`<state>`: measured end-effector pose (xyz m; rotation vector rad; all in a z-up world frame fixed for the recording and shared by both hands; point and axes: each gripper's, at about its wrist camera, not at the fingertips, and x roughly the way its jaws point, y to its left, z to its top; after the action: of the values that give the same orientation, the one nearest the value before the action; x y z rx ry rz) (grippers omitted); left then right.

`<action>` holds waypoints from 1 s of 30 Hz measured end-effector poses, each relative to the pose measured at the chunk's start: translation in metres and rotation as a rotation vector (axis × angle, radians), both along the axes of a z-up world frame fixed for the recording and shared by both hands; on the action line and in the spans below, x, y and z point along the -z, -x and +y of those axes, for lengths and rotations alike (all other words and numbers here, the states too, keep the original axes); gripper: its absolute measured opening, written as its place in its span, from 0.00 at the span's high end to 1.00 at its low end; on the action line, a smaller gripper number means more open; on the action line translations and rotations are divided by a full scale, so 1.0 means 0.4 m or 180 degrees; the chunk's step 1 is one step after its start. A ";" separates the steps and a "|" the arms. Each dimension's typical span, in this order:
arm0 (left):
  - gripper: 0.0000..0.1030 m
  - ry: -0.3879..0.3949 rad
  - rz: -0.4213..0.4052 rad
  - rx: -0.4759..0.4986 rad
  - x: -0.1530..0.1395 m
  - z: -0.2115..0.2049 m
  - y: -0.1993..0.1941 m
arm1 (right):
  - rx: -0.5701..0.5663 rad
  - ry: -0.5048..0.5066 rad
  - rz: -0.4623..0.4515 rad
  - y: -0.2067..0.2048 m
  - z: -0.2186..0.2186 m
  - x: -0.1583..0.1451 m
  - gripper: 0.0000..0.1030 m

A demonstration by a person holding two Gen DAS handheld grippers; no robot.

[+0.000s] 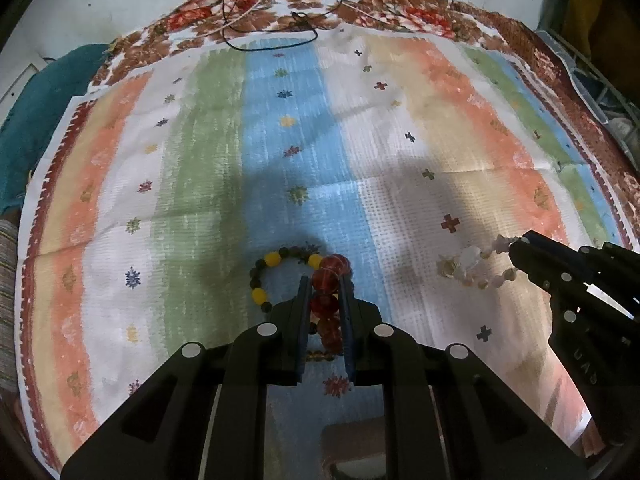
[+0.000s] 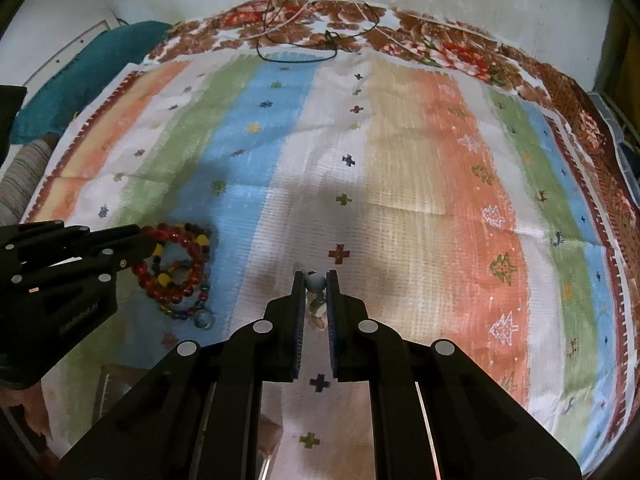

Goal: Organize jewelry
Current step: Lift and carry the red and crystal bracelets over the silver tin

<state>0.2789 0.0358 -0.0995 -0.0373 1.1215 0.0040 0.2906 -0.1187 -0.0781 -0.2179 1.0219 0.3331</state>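
Observation:
My left gripper (image 1: 325,282) is shut on a red bead bracelet (image 1: 326,304), low over the blue stripe of the striped cloth (image 1: 200,152). A yellow-and-black bead bracelet (image 1: 266,276) lies just left of it. In the right wrist view the red bracelet (image 2: 176,272) sits with the yellow-and-black one (image 2: 162,278) and a small multicolour bead string (image 2: 188,312) beside the left gripper (image 2: 148,240). My right gripper (image 2: 315,280) is shut on a pale bead bracelet (image 2: 315,282); it also shows in the left wrist view (image 1: 468,266) at the right gripper's tip (image 1: 516,250).
A black cord (image 1: 276,28) and a thin pale string (image 1: 256,8) lie at the cloth's far edge by the white wall. A teal cloth (image 1: 36,120) sits off the left edge. A floral brown border (image 1: 580,92) rims the cloth on the right.

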 end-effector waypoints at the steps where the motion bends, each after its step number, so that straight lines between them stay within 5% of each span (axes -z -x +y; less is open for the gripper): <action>1: 0.87 -0.0002 -0.0004 -0.0003 -0.002 0.001 0.002 | -0.0008 -0.0007 0.0000 0.005 0.002 -0.002 0.89; 30: 0.87 0.0136 -0.0236 -0.0051 -0.098 0.025 0.086 | -0.0087 -0.0140 -0.0105 0.092 0.007 -0.059 0.89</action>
<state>0.2447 0.0458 -0.0604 -0.0840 1.0472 -0.0069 0.2538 -0.1157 -0.0546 -0.1973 0.9787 0.3754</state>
